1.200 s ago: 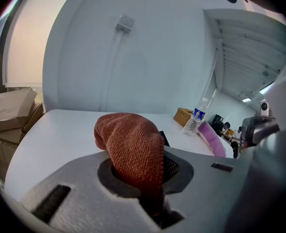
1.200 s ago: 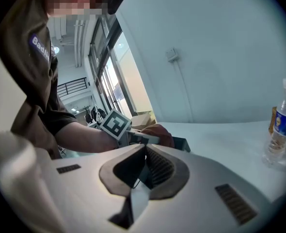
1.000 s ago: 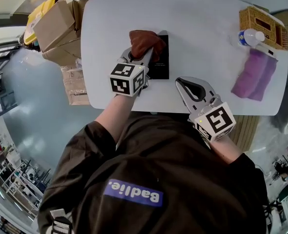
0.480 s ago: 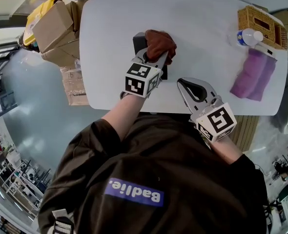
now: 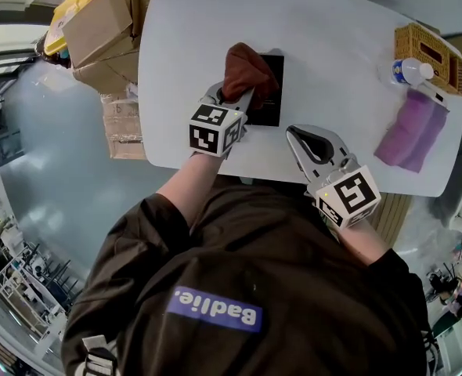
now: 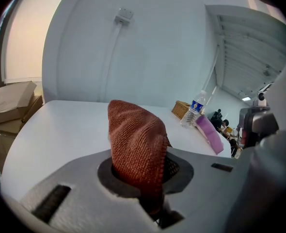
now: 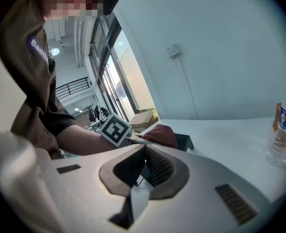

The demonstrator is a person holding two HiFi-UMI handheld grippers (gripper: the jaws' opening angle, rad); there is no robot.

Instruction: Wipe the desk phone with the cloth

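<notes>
Well, cardboard boxes (image 5: 98, 30) sit left of the white table (image 5: 333, 30). My left gripper (image 5: 232, 94) is clamped on the brown cloth (image 5: 247, 69), which lies on the black desk phone (image 5: 272, 104). My right gripper (image 5: 308, 138) is by the table's near edge, jaws together, holding nothing. A bottle (image 5: 409, 70) and a purple cloth (image 5: 411, 131) lie far right.

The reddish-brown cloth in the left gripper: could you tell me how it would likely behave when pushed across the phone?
Probably floppy: the cloth stands bunched out of the shut jaws of the left gripper and drapes over the phone. Its coarse knitted weave would likely drag rather than slide. It seems light, since one pinch holds it up.
</notes>
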